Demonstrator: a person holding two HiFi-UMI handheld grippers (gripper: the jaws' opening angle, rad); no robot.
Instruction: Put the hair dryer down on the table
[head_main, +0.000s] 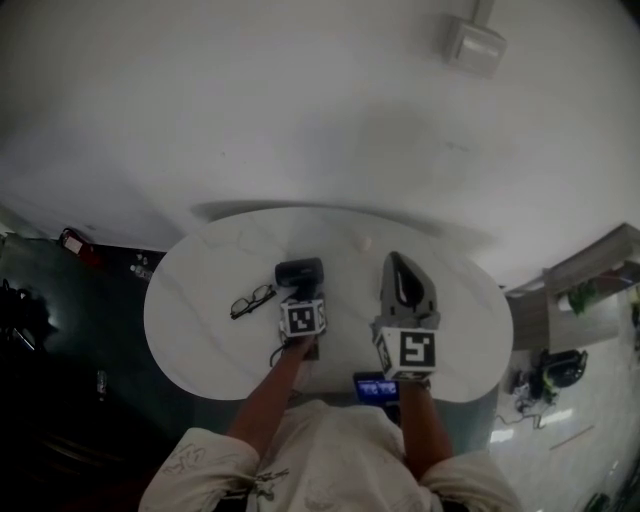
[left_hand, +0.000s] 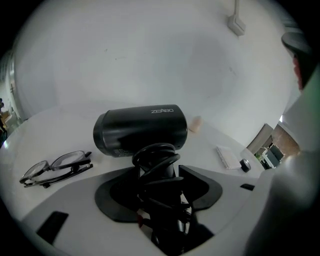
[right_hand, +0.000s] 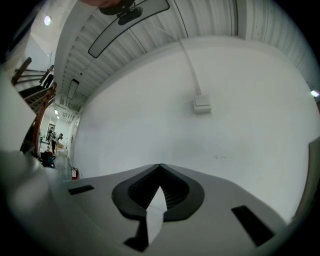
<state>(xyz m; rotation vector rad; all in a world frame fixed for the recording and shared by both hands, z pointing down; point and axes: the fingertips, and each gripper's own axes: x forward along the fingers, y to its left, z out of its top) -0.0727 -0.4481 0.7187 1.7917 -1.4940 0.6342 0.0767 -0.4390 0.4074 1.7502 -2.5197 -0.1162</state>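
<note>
Left gripper (left_hand: 161, 169): jaws set wide, clamped on the handle of the black hair dryer (left_hand: 142, 129). The pads press on either side of the handle, over the cord (left_hand: 156, 154) that is wound round it in loops. Gripper tilted downward toward the table (head_main: 200, 300).

Hair dryer: in my left grip, handle toward me, barrel lying crosswise with its left end open toward the glasses. The barrel sits very low over the white round table, about mid-table in the head view. I cannot tell whether the barrel touches the top; a dark shadow lies directly under it.

Right gripper (right_hand: 160, 166): jaws closed, tips meeting, nothing between them. It points level at the white wall, with the wall box (right_hand: 202, 104) and its conduit straight ahead. In the head view it is to the right of the left gripper, held over the table, apart from the dryer.

Other items on the table:
- Glasses (left_hand: 55, 167), folded, to the left of the dryer, near it but not touching.
- Small beige lump (left_hand: 195, 124), just beyond the barrel's right end.
- White card (left_hand: 227, 156), farther right, with a small dark object (left_hand: 244, 165) beside it.
- Lit screen (head_main: 375, 386) at the near rim, between my forearms.
</note>
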